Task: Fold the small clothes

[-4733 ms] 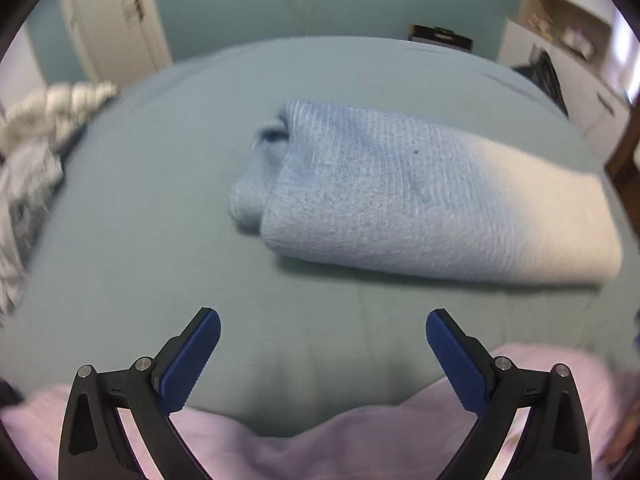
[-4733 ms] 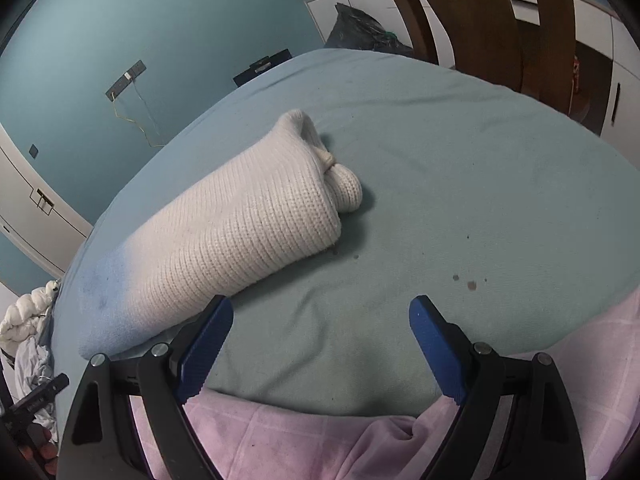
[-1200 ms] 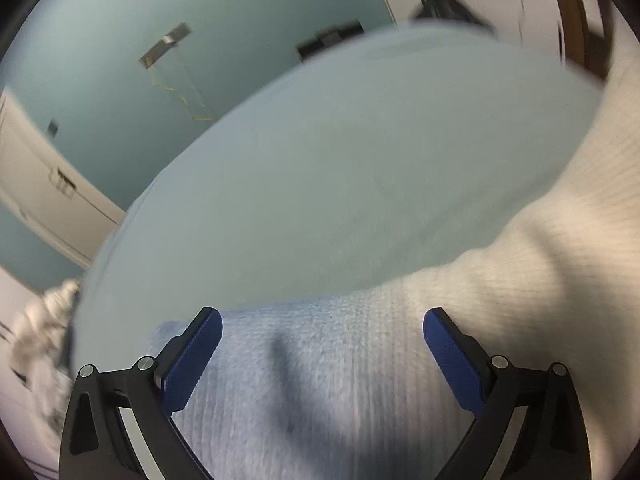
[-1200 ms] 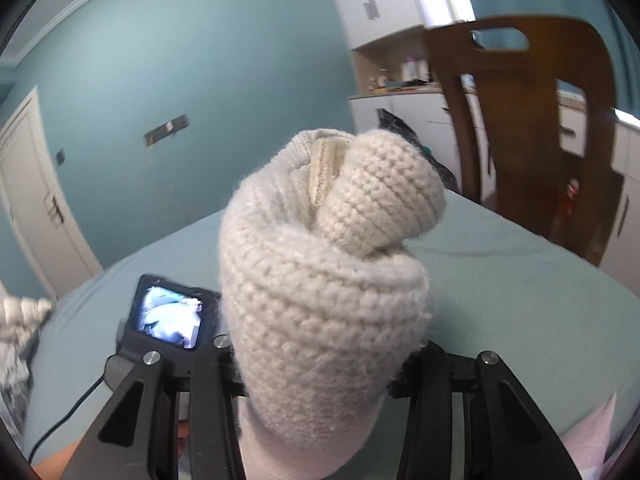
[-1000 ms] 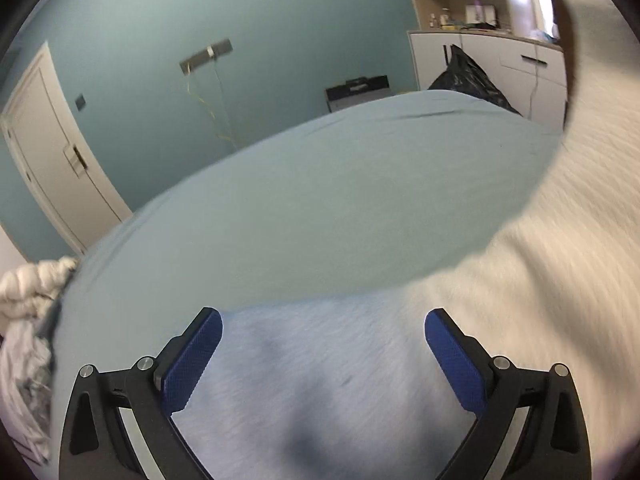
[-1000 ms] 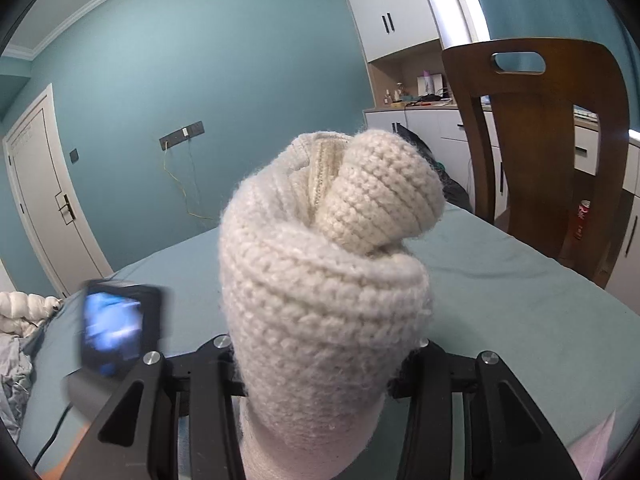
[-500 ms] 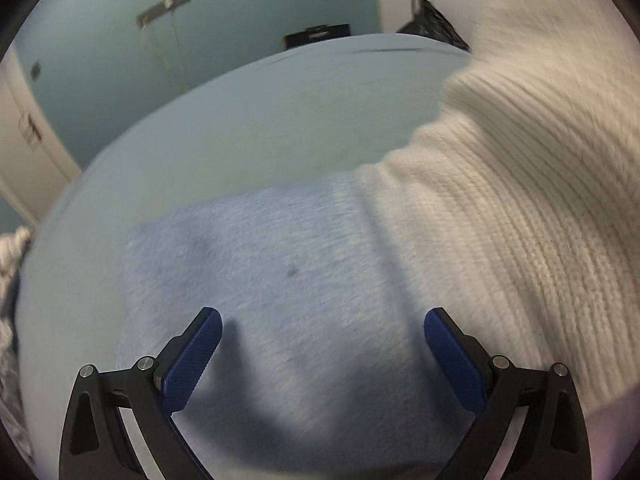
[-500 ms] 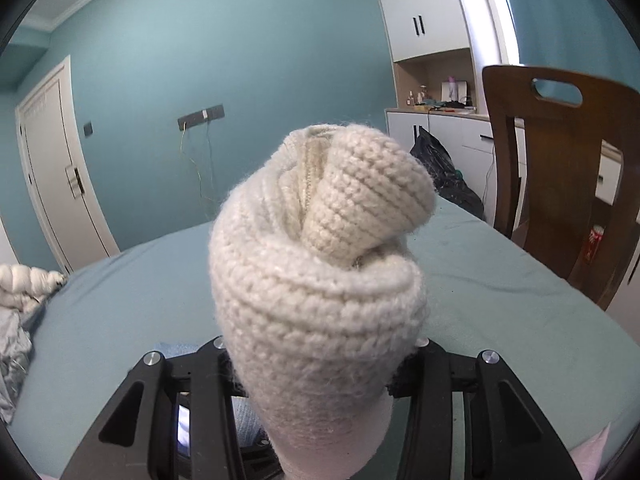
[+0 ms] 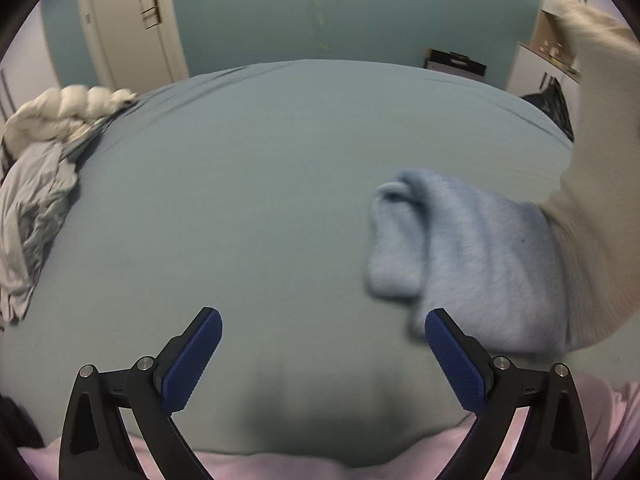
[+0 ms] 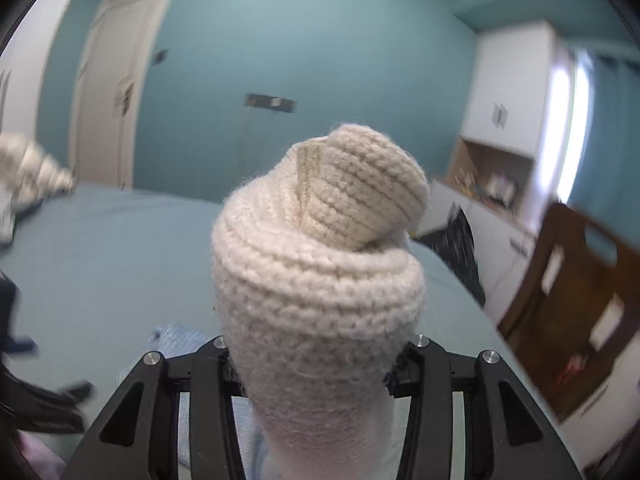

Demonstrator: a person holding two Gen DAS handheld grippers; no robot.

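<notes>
The folded knit garment is cream at one end and pale blue at the other. In the right wrist view its rolled cream end [image 10: 320, 272] fills the middle, and my right gripper [image 10: 316, 364] is shut on it, lifting that end off the bed. In the left wrist view the pale blue end [image 9: 460, 256] rests on the teal bed [image 9: 260, 184] at right, while the cream part [image 9: 596, 168] rises toward the upper right. My left gripper [image 9: 322, 332] stands open over bare sheet, left of the blue end, with nothing between its fingers.
A heap of white and grey laundry [image 9: 44, 160] lies at the bed's left edge. A brown wooden chair [image 10: 572, 312] stands at right, with white cabinets [image 10: 520, 128] and a black bag [image 10: 460, 240] behind. A white door [image 9: 128, 20] is in the far wall. Pink cloth [image 9: 280, 464] lies at the near edge.
My left gripper has swung away to the left, off the garment and over bare sheet. The right gripper, still holding the cream end, has rolled and shifted; the chair now sits lower right.
</notes>
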